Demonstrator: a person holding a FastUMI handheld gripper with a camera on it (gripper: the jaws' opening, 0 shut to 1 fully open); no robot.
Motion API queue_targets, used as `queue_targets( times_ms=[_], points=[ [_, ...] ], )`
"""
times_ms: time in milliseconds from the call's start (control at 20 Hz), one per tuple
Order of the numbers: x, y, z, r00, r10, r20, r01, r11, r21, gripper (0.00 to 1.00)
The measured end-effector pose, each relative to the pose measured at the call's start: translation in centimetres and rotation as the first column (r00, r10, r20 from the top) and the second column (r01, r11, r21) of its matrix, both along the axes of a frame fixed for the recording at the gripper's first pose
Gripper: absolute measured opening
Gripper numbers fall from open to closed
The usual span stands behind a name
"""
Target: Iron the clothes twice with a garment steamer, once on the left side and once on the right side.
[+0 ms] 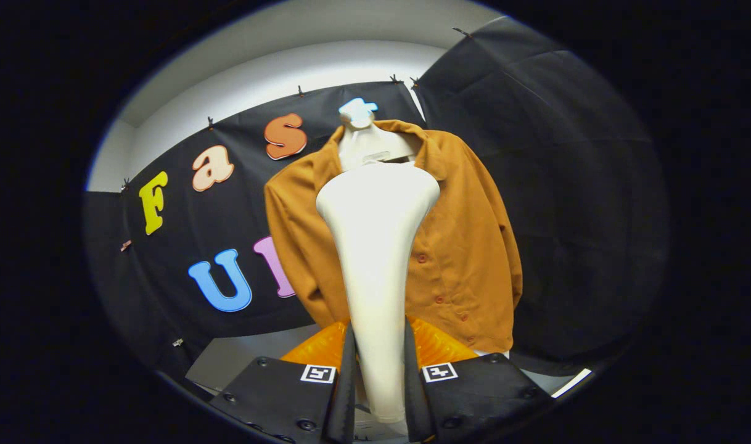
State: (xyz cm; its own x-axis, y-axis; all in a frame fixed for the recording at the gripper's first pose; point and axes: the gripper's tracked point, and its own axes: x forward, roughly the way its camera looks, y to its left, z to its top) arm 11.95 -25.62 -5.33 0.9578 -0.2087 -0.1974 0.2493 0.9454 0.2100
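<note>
Both fingers [351, 370] pinch steamer [375, 246] handle; steamer hides jacket [468, 246] centre, mannequin neck [366, 139] visible.

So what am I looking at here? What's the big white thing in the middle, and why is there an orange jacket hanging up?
The camera rides on a hand-held gripper, a two-fingered tool that a person carries. You see its two fingers at the bottom. They are squeezing the handle of a white garment steamer, which looks huge because it is so close to the lens. Its wide head points at the brown-orange jacket, which hangs on a white hanger in front of the black cloth wall. The jacket has a row of buttons down its front. The steamer puffs hot steam to smooth wrinkles.
</note>
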Motion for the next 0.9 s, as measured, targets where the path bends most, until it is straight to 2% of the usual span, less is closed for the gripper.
queue_targets(
  times_ms=[300, 500, 700, 900],
  points=[
    [1.6, 10.2, 2.4, 0.983, 0.175, 0.056, -0.172, 0.983, -0.061, 0.36],
    [1.6, 15.5, 3.1, 0.961, 0.266, 0.075, -0.258, 0.961, -0.103, 0.36],
    [1.0, 19.1, 3.4, 0.944, 0.312, 0.103, -0.299, 0.946, -0.128, 0.36],
    [-0.6, 21.8, 3.9, 0.924, 0.352, 0.15, -0.318, 0.924, -0.213, 0.36]
  ],
)
